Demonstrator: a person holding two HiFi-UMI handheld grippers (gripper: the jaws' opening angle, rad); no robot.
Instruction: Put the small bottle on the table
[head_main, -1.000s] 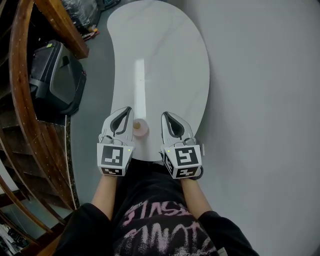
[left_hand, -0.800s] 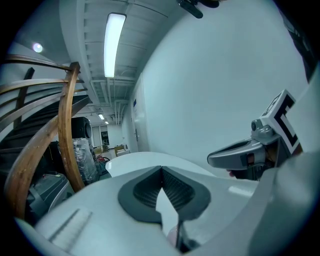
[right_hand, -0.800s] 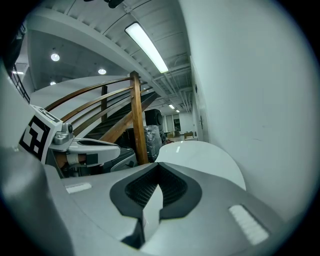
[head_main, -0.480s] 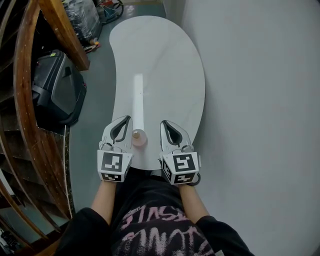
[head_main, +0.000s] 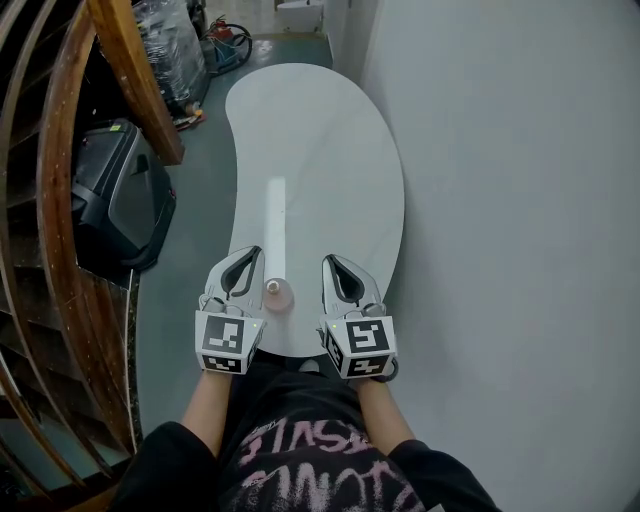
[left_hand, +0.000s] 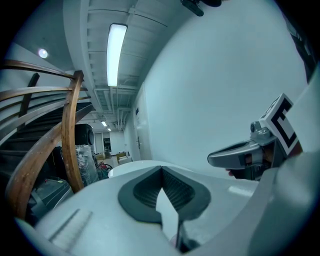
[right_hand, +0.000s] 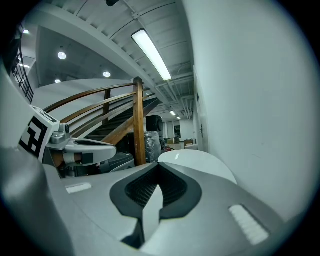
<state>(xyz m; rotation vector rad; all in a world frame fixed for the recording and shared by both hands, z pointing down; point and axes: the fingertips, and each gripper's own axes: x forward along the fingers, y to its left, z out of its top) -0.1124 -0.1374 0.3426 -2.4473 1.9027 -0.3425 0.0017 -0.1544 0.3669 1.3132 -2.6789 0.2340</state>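
One small bottle (head_main: 277, 292) stands, seemingly upright, on the table (head_main: 330, 150) between the left gripper (head_main: 248, 258) and the right gripper (head_main: 336, 266), both jaw pairs closed, empty.

Your left gripper (left_hand: 161, 169) has jaws tip to tip, nothing between; white table (left_hand: 131, 166) ahead; wooden railing (left_hand: 71, 135) left.

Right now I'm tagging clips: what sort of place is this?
Likely an office or workshop hall: wooden stair railing, white table by the wall, ceiling strip light.
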